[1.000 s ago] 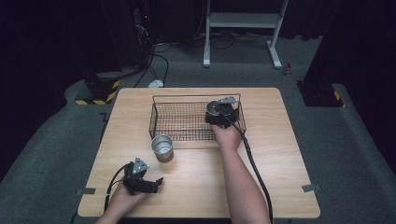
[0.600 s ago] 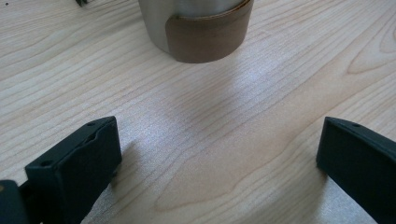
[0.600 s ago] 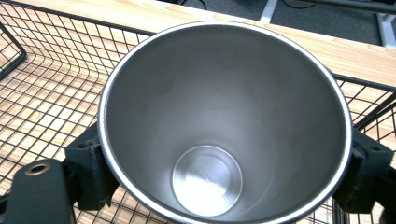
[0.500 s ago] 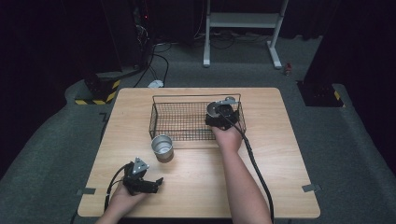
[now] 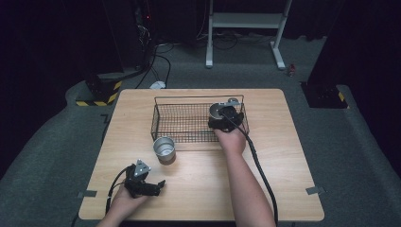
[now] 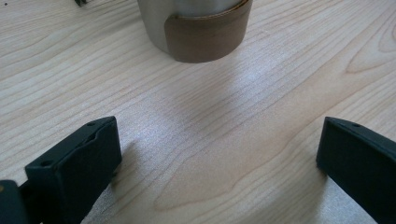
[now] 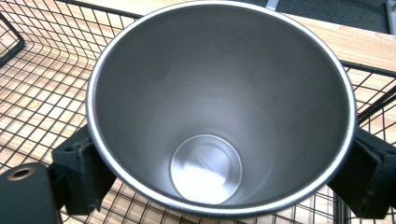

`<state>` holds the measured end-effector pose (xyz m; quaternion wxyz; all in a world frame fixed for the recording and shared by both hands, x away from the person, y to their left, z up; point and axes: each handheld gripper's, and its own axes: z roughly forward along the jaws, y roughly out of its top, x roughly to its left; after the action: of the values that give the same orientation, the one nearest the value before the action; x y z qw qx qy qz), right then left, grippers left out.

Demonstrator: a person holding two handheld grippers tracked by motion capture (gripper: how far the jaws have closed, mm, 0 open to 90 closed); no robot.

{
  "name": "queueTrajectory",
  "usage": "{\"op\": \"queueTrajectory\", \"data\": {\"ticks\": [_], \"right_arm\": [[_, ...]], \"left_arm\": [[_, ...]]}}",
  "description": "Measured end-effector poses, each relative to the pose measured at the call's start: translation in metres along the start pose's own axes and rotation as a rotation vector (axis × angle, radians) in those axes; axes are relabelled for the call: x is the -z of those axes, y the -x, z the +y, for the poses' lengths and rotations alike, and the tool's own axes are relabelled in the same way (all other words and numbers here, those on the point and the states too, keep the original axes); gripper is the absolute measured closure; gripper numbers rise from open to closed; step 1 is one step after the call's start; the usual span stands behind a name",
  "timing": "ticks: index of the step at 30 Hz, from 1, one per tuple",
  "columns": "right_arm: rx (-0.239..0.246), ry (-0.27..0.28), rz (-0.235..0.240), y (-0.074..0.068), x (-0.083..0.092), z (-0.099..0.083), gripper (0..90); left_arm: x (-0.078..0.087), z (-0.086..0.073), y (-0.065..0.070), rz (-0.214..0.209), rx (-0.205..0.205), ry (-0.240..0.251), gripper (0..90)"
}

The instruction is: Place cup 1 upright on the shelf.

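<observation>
Your right tongs (image 5: 222, 115) are clamped on a steel cup (image 7: 219, 107), one jaw against each side, holding it upright inside the wire basket (image 5: 189, 124) at its right end. Your left tongs (image 5: 152, 185) rest released on the surface (image 5: 283, 156), jaws spread, near a second cup (image 5: 164, 149) standing outside the basket.

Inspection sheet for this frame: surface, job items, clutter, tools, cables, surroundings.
Surface: wooden table, bare wood.
Job's things: wire basket; steel cup inside it at its right end, upright; second steel cup on the table before the basket.
Clutter: nothing seen.
Grippers: right tool shut on the basket cup; left tool open, low over the table.
Cables: black cable along the right forearm.
Surroundings: grey carpet, white stand.
</observation>
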<state>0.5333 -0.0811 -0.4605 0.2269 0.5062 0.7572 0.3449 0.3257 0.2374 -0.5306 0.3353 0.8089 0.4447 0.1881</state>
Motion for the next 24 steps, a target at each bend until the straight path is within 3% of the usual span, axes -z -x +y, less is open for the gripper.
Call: {"op": "queueTrajectory", "data": {"ticks": [7,24], "right_arm": [[0.003,0.001,-0.008,0.001,0.006,-0.001,8.4],[-0.003,0.041,0.022,0.008,0.022,-0.014,8.5]], "left_arm": [[0.0,0.0,0.0,0.0,-0.002,0.0,0.3],[0.0,0.0,0.0,0.0,0.003,0.002,0.3]]}}
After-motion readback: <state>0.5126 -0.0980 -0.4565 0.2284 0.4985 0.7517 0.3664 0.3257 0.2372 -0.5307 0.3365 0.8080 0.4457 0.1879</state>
